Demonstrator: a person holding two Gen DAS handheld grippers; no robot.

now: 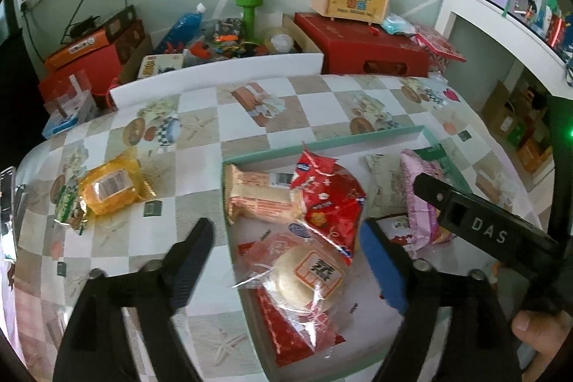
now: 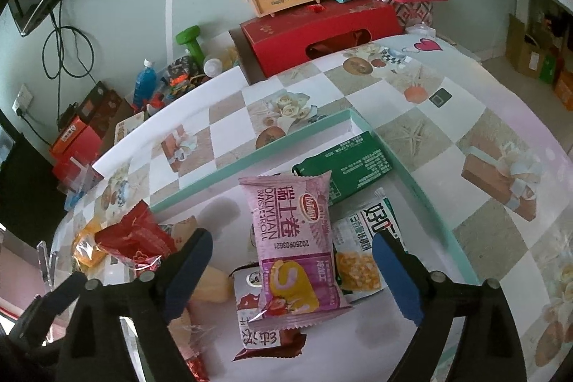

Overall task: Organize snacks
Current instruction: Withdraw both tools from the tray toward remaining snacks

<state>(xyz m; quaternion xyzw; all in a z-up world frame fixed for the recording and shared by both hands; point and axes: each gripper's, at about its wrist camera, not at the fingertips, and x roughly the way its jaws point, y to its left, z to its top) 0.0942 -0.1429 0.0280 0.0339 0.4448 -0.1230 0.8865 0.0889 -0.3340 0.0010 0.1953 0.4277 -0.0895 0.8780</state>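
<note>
While the left gripper (image 1: 286, 256) hangs over a teal-rimmed tray (image 1: 322, 140), its jaws stand wide apart, gripping nothing. Between them, untouched, lies a clear-wrapped round bun (image 1: 304, 278) on top of other packets. A red packet (image 1: 331, 199) and an orange packet (image 1: 258, 196) lie just beyond it in the tray. To the right sits a pink packet (image 1: 419, 199), with the other gripper's black body reaching in over it. Out on the checked tabletop (image 1: 200, 145), well left of the tray, rest a yellow packet (image 1: 109, 185) and a green one (image 1: 70, 210), touching.

From the right wrist, the right gripper (image 2: 292, 269) also stands wide open over the tray (image 2: 412, 174). The pink packet (image 2: 295, 246) lies free between its jaws, resting on a brown packet (image 2: 258, 335) and beside a corn-print packet (image 2: 358, 256). A green packet (image 2: 351, 167) lies farther back in the tray's corner.
</note>
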